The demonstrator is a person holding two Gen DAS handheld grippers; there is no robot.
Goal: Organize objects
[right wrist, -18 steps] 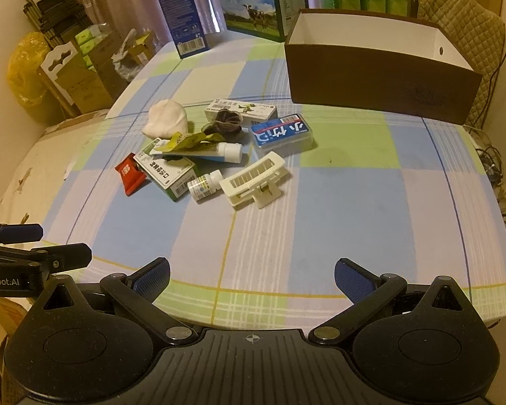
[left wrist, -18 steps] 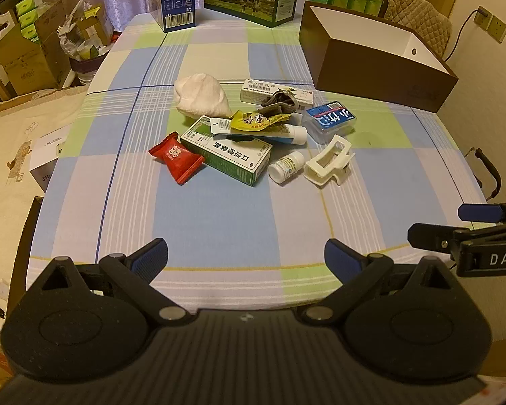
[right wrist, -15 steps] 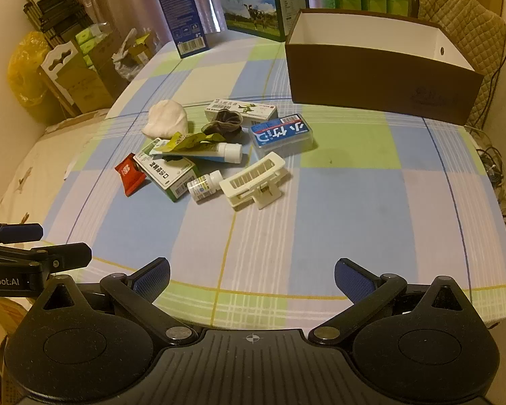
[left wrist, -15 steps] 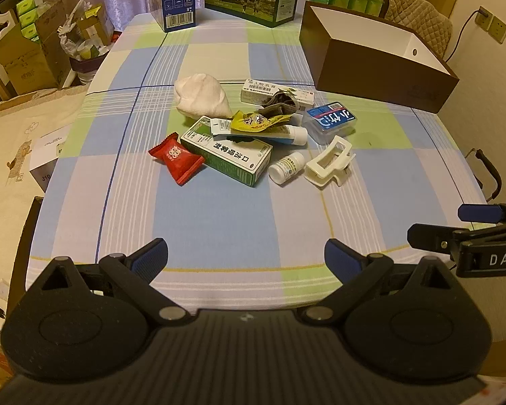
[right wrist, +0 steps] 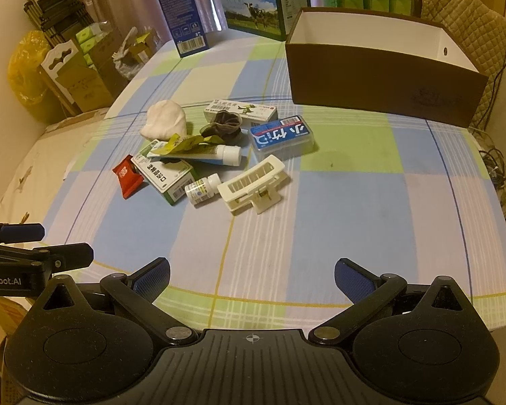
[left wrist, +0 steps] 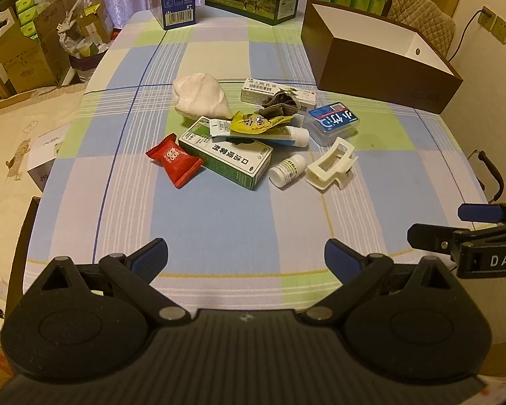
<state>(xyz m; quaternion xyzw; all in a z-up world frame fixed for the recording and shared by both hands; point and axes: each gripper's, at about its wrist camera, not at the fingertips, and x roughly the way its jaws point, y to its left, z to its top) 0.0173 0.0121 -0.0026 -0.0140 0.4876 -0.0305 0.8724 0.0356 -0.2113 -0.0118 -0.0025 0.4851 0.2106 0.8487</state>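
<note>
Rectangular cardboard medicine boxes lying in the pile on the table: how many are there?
2. The green-and-white cardboard box lies at the near side, under the white tube. The white flat cardboard box lies at the far side, under a dark crumpled thing. Others may be hidden.

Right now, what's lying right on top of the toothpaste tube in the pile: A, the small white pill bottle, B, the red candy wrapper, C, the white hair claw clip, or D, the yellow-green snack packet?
D: the yellow-green snack packet is draped across the toothpaste tube, while the wrapper, clip and bottle lie on the tablecloth beside the pile.
</note>
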